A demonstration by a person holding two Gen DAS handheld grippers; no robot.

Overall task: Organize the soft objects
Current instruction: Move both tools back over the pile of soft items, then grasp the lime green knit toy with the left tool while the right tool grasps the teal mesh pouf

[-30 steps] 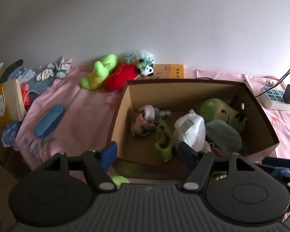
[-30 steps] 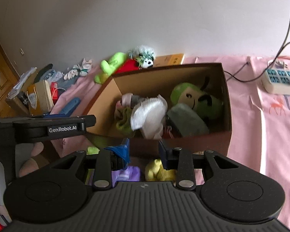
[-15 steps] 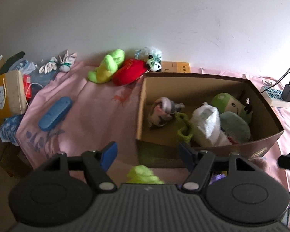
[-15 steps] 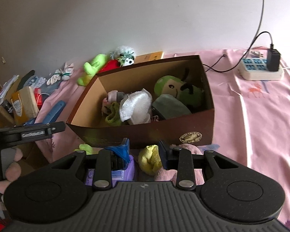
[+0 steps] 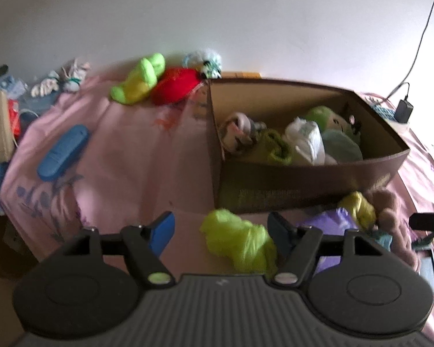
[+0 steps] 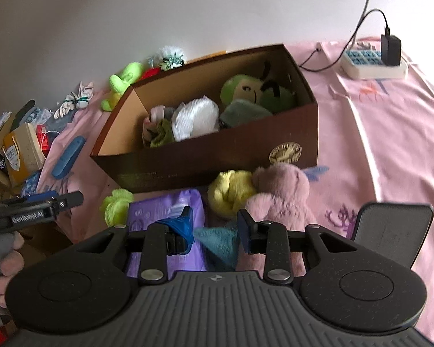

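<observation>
A brown cardboard box (image 5: 303,188) stands on the pink cloth. It holds a green plush (image 5: 324,115), a white bundle (image 5: 306,141), a grey-green piece and socks. My left gripper (image 5: 220,231) is open, just above a lime soft item (image 5: 240,240) in front of the box. My right gripper (image 6: 214,228) is open over a teal cloth (image 6: 220,243). Beside that lie a pink teddy (image 6: 280,193), a yellow soft item (image 6: 231,190) and a purple pack (image 6: 165,211). The same box (image 6: 217,159) lies beyond them.
A lime plush (image 5: 141,78), a red plush (image 5: 176,85) and a white fuzzy toy (image 5: 208,60) lie by the wall. A blue case (image 5: 63,151) lies to the left. A power strip (image 6: 373,63) is far right, a dark flat device (image 6: 390,231) near right.
Both grippers have drawn back from the box toward its near side. The soft items in front of the box have come into view. Neither jaw gap has changed.
</observation>
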